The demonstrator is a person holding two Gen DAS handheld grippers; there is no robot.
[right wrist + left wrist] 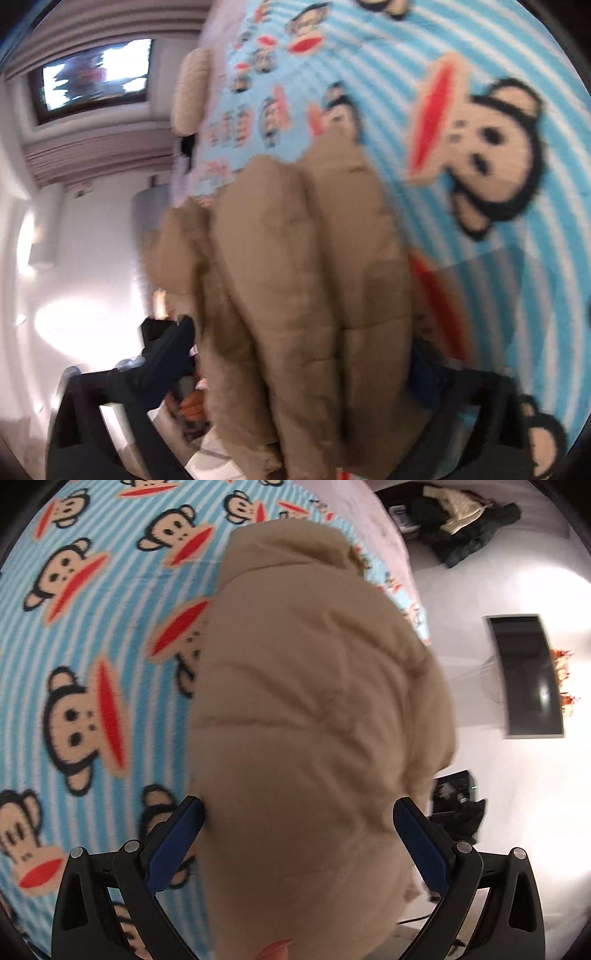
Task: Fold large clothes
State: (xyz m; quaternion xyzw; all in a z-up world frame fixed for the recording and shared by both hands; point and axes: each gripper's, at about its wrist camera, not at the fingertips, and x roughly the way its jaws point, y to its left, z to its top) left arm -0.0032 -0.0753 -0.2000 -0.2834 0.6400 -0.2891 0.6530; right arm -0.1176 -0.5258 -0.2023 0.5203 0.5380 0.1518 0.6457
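Observation:
A beige puffer jacket [303, 701] lies bunched on a bed under a blue striped monkey-print blanket [92, 627]. My left gripper [299, 808] stands wide, its blue pads [177, 849] flanking the near end of the jacket without visibly squeezing it. A person's fingertip [275, 950] shows at the bottom edge. In the blurred right wrist view the jacket [295, 258] fills the gap of my right gripper [303, 354], whose jaws stand wide. One dark finger [173, 350] shows left of the jacket; the other is mostly hidden behind it. The blanket [480, 240] lies beyond.
The bed edge runs beside the jacket, with pale floor past it. A dark screen [528, 675] hangs on the wall and a pile of dark and cream clothes [461, 524] sits beyond. A beige plush cushion [190, 88] rests at the bed's far edge.

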